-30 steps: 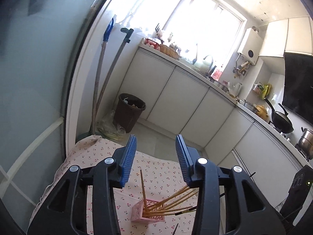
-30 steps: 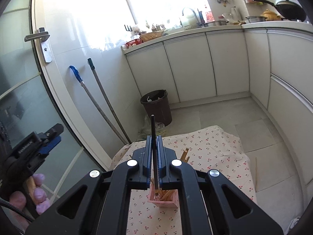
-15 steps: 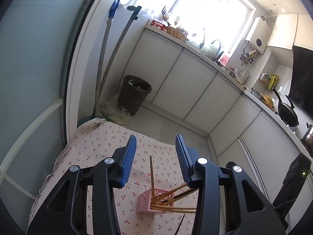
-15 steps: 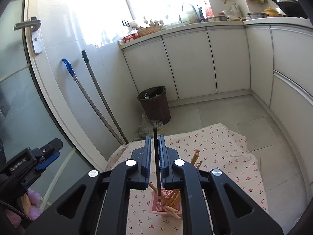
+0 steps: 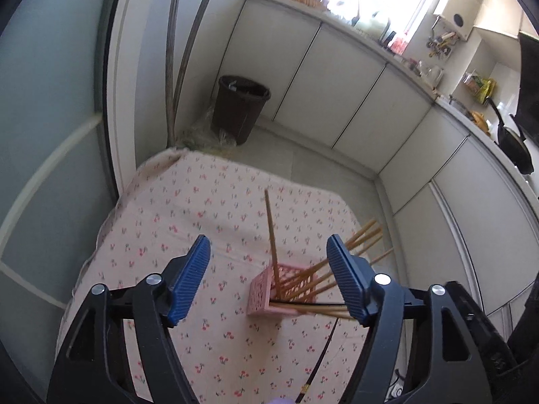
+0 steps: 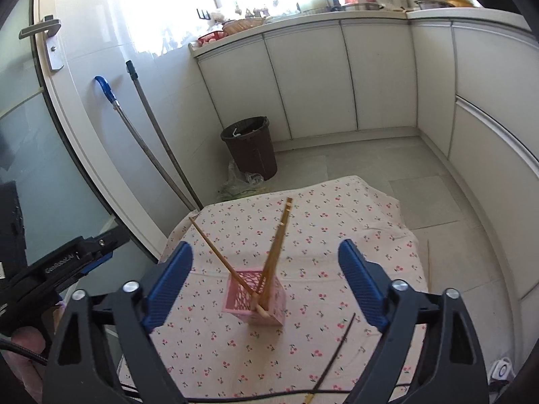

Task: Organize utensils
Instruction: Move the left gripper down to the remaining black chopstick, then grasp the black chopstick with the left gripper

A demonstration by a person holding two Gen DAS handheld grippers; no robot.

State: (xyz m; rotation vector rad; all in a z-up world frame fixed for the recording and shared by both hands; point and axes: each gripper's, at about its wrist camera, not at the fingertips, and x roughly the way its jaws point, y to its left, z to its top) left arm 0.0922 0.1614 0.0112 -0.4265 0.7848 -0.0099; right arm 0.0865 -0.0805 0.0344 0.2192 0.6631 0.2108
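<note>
- The pink holder (image 6: 257,298) stands upright near the middle of the tabletop (image 6: 337,222), on the cherry-print cloth.
- Several wooden chopsticks (image 6: 274,250) lean out of the holder; in the right wrist view one slants toward 11 o'clock, the others toward 12 o'clock.
- A dark chopstick (image 6: 337,353) lies flat on the cloth at 4 o'clock from the holder, apart from it.
- Right hand-held gripper (image 6: 266,282): jaws opening, spread wide, nothing between the pads. The holder sits below the gap.
- Left hand-held gripper (image 5: 267,277): jaws opening, nothing clamped; the holder and its sticks show through the gap.
- Step in hand, as a judgement: release after a drop toward the holder, with one piece not yet stowed.
- Next move calls for lowering a gripper over the dark chopstick, aligning the pads across its thin shaft and closing.
- Change from the earlier frame: the right jaws were clamped on a dark stick held upright above the holder; they are now empty. Both views sit lower and nearer the holder.
</note>
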